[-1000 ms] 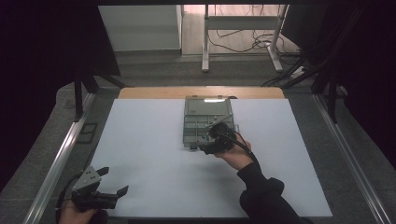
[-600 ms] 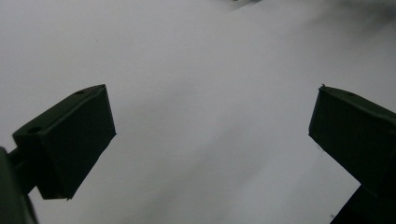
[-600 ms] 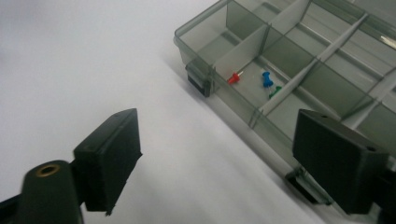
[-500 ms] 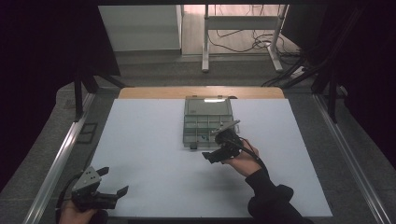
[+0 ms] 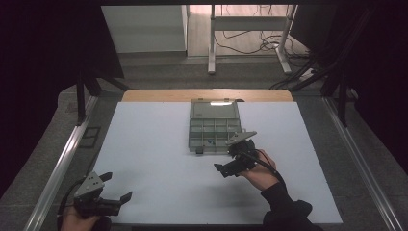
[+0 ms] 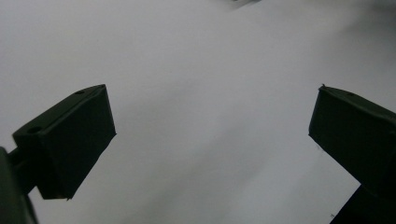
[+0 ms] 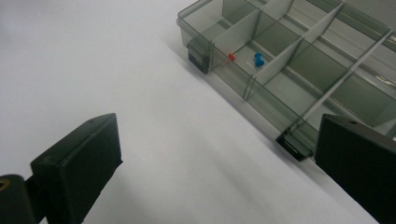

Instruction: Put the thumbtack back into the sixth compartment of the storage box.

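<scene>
A clear grey compartment box (image 5: 214,126) lies open at the far middle of the white table (image 5: 154,154). In the right gripper view a blue push pin (image 7: 259,59) and a small red pin (image 7: 231,56) rest in one near compartment of the box (image 7: 299,60). My right gripper (image 5: 226,155) hovers just in front of the box's near right corner. Its jaws have just been opening and now stand open (image 7: 215,149) with nothing between them. My left gripper (image 5: 118,186) is open (image 6: 210,126) over bare table at the near left corner.
A wooden strip (image 5: 207,95) borders the table's far edge, and metal rails (image 5: 62,163) run along both sides. Beyond the table stand a white cabinet (image 5: 144,29) and a desk frame with cables (image 5: 250,43) on the floor.
My right gripper has pulled back from over the box toward the near side, and its jaws have spread wider. The left gripper has stayed put.
</scene>
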Demonstrator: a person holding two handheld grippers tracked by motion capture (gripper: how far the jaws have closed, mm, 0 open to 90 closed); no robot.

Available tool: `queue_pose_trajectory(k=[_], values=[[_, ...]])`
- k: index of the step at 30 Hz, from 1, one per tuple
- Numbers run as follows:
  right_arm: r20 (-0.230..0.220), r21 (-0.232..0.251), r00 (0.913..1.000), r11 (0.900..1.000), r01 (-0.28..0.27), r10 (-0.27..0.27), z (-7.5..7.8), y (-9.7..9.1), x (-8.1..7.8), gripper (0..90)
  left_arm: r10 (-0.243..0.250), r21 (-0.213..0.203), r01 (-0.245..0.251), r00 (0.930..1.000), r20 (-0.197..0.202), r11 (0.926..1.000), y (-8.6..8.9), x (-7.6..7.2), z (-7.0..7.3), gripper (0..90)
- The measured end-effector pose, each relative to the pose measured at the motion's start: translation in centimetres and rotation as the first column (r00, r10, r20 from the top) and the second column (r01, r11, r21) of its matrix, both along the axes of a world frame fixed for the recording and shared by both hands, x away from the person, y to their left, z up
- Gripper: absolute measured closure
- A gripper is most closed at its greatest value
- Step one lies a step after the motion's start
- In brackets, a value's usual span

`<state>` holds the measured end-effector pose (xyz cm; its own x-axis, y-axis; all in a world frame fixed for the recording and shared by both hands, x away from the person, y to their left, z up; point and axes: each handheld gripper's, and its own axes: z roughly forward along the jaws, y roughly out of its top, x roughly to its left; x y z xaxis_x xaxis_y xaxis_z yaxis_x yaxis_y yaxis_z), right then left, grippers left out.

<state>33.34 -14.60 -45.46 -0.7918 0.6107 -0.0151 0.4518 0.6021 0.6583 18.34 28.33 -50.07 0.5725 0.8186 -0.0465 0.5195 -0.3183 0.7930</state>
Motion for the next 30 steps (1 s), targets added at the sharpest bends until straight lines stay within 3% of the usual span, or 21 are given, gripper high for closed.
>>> queue_pose_trajectory(k=[18, 30], values=[[0.037, 0.006, 0.9980, 0.9987, 0.051, -0.051, 0.2, -3.9, -3.0, 0.0, 0.004, -0.002, -0.004, 1.0000, -0.002, 1.0000, 0.0, 0.0, 0.0, 0.7], [0.046, 0.046, 0.9928, 0.9931, 0.108, -0.110, -0.1, -7.5, -5.0, 0.0, 0.009, -0.003, -0.009, 1.0000, -0.004, 1.0000, 0.0, 0.0, 0.0, 0.6]])
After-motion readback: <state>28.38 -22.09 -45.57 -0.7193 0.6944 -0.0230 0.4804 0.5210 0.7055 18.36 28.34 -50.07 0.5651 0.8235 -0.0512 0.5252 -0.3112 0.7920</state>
